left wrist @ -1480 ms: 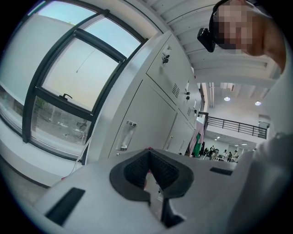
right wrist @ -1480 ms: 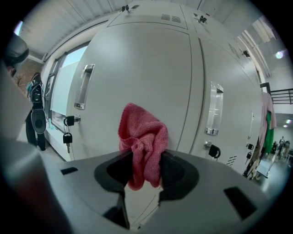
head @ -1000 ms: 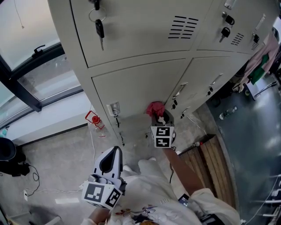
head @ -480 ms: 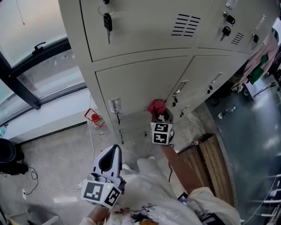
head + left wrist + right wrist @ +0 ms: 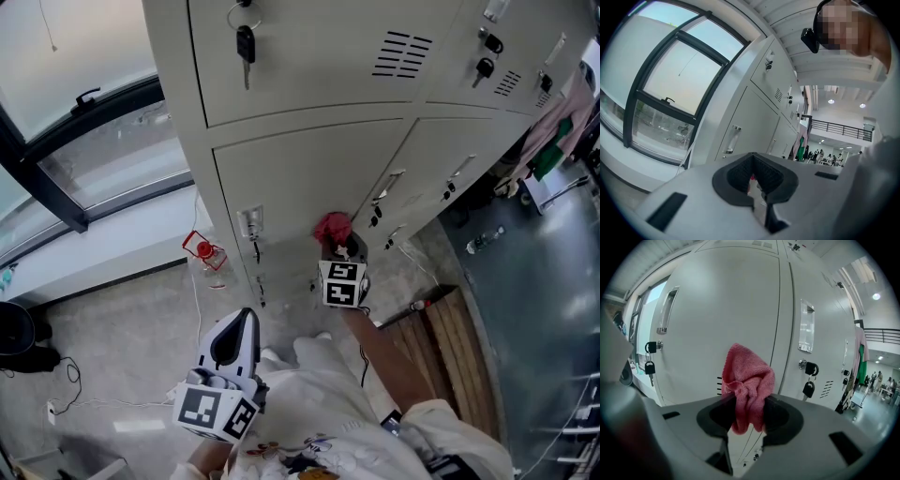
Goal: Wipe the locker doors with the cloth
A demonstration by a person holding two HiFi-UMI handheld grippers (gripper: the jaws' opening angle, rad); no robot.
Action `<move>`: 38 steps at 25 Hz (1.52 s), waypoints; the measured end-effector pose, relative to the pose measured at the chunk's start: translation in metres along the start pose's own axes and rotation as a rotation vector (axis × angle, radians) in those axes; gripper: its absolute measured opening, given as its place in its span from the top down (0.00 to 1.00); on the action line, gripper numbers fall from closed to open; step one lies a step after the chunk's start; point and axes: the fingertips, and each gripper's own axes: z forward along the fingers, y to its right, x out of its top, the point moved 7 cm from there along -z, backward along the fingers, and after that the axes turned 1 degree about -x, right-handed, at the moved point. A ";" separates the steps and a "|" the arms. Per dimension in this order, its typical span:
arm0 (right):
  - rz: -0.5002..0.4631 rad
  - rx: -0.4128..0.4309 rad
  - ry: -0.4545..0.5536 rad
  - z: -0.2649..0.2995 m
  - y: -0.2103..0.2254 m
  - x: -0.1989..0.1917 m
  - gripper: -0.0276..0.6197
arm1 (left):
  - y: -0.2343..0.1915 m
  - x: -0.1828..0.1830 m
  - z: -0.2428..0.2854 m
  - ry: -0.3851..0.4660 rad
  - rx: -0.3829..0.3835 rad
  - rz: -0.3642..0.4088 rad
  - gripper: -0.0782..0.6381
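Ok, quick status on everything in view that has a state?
right gripper, shut on the cloth
cloth, bunched, pinched between the jaws, its top poking out past them
left gripper, shut, empty
locker doors, all closed
key, hanging from the upper door's lock

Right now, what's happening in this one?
A person stands at a bank of grey lockers with a gripper in each hand. The right gripper is shut on a pink cloth, held up at a lower locker door. Whether the cloth touches the door can't be told. The left gripper hangs lower, back from the lockers, jaws together with nothing between them. A key hangs from the upper door's lock.
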 end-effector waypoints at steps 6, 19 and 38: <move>-0.050 0.063 0.006 -0.004 -0.023 -0.001 0.72 | -0.003 0.001 -0.004 0.002 0.013 -0.002 0.89; -0.092 0.189 0.016 -0.013 -0.074 0.000 0.72 | -0.004 -0.002 -0.007 -0.003 0.030 0.001 0.89; -0.174 0.411 0.008 -0.029 -0.169 0.005 0.72 | -0.007 -0.003 -0.012 0.012 0.065 -0.009 0.89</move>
